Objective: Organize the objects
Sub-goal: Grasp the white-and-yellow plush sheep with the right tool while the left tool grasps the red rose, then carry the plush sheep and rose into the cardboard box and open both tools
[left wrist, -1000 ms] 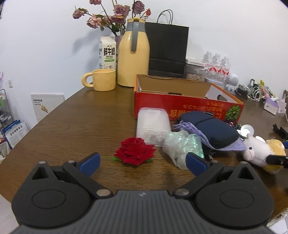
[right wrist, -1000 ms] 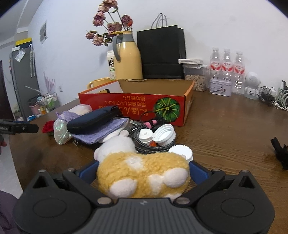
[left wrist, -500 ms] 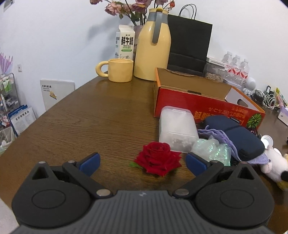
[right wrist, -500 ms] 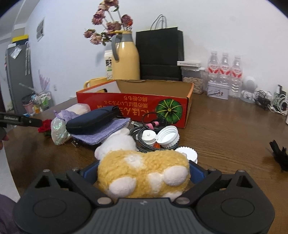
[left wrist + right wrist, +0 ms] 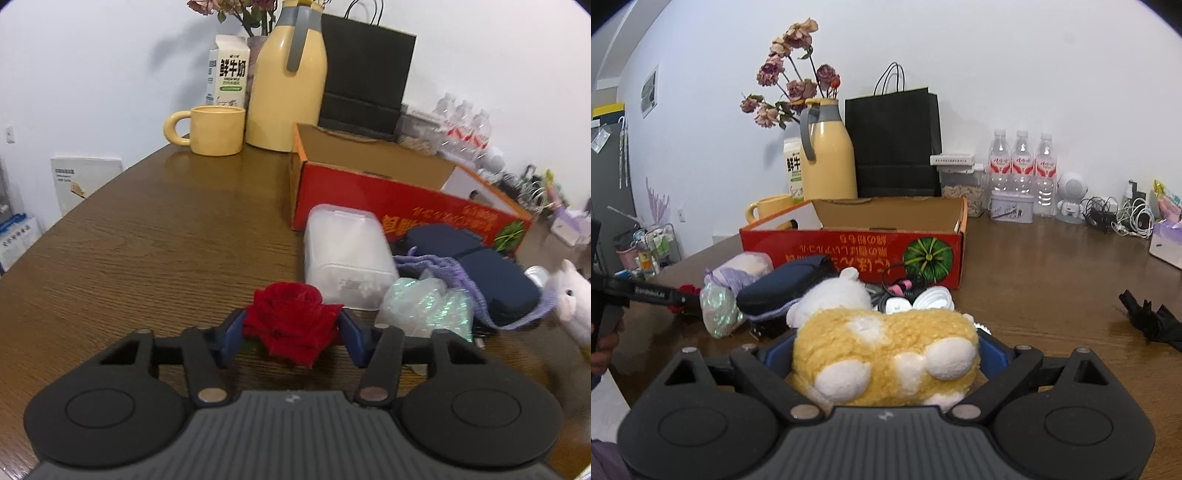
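A red rose (image 5: pixel 291 325) lies on the brown table (image 5: pixel 147 240), in front of a clear plastic box (image 5: pixel 343 254). My left gripper (image 5: pixel 291 338) has its jaws closing on the rose, and both blue pads touch its petals. In the right wrist view my right gripper (image 5: pixel 882 350) is shut on a yellow and white plush toy (image 5: pixel 871 332), held just off the table. That toy's white head (image 5: pixel 572 295) shows at the right edge of the left wrist view. An open red cardboard box (image 5: pixel 849 243) stands behind the pile.
An iridescent bag (image 5: pixel 424 306), a navy pouch (image 5: pixel 480 266) on purple knit cloth, white caps (image 5: pixel 931 299) and a cable lie before the box. A yellow mug (image 5: pixel 214 129), yellow jug (image 5: pixel 288 85), milk carton, black paper bag and water bottles (image 5: pixel 1019 162) line the wall. A black item (image 5: pixel 1148 321) lies at right.
My left gripper moved forward to the rose and its jaws came in from wide open to the rose's sides. The right gripper closed slightly on the plush toy and rose a little.
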